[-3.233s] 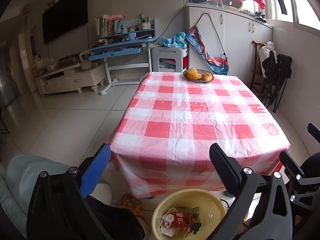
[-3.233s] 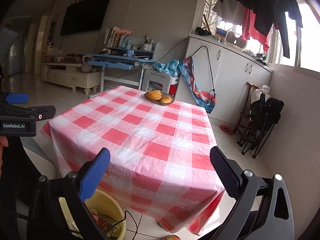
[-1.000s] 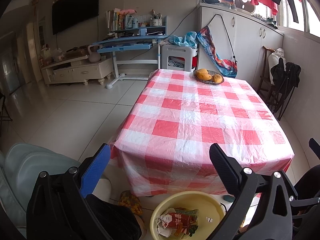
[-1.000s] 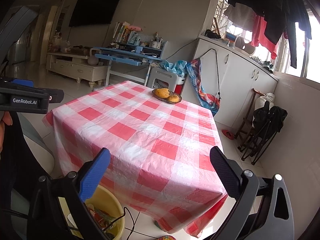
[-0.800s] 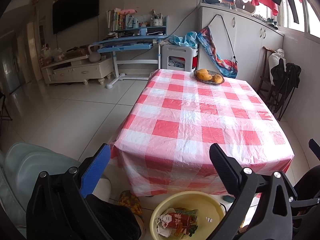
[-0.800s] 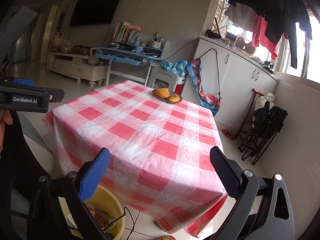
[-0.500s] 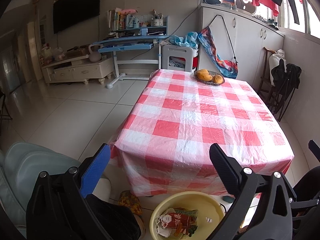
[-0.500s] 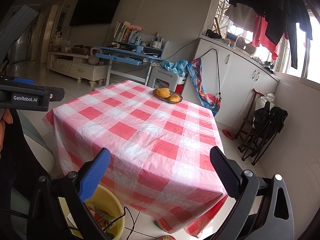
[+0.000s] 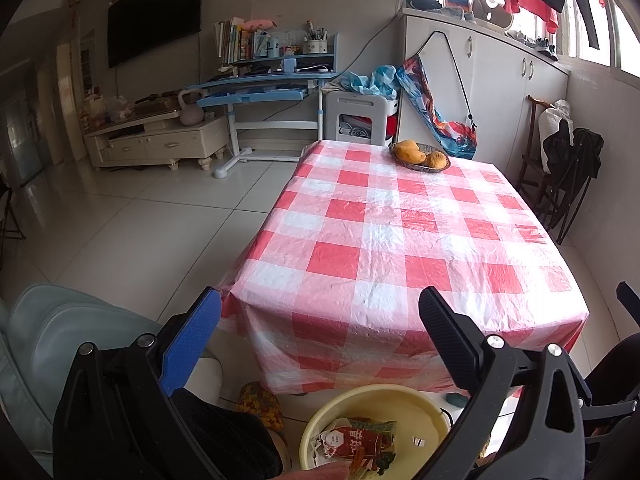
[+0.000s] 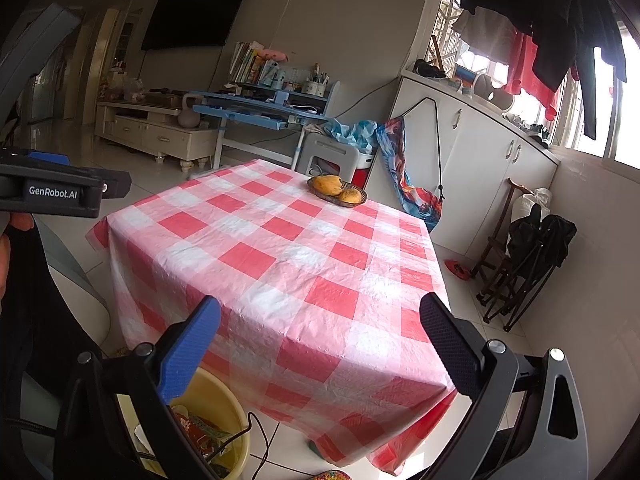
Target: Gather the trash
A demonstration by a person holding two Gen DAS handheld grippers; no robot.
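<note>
Both grippers have risen and tipped back a little since three seconds ago, so the checked table [image 9: 404, 240] now fills more of each view while the yellow basin [image 9: 404, 408] slides toward the bottom edge. Neither tool carries anything: the left gripper [image 9: 320, 344] and the right gripper [image 10: 320, 344] both hang with their fingers spread wide apart, held above the near edge of the table. The trash [image 9: 356, 442], a red wrapper with crumpled scraps, lies inside the basin on the floor just in front of the table's near side, probably set low there so pieces can simply be dropped in. Only the fruit basket [image 9: 420, 156] stands at the far end of the cloth, so the collecting looks finished.
</note>
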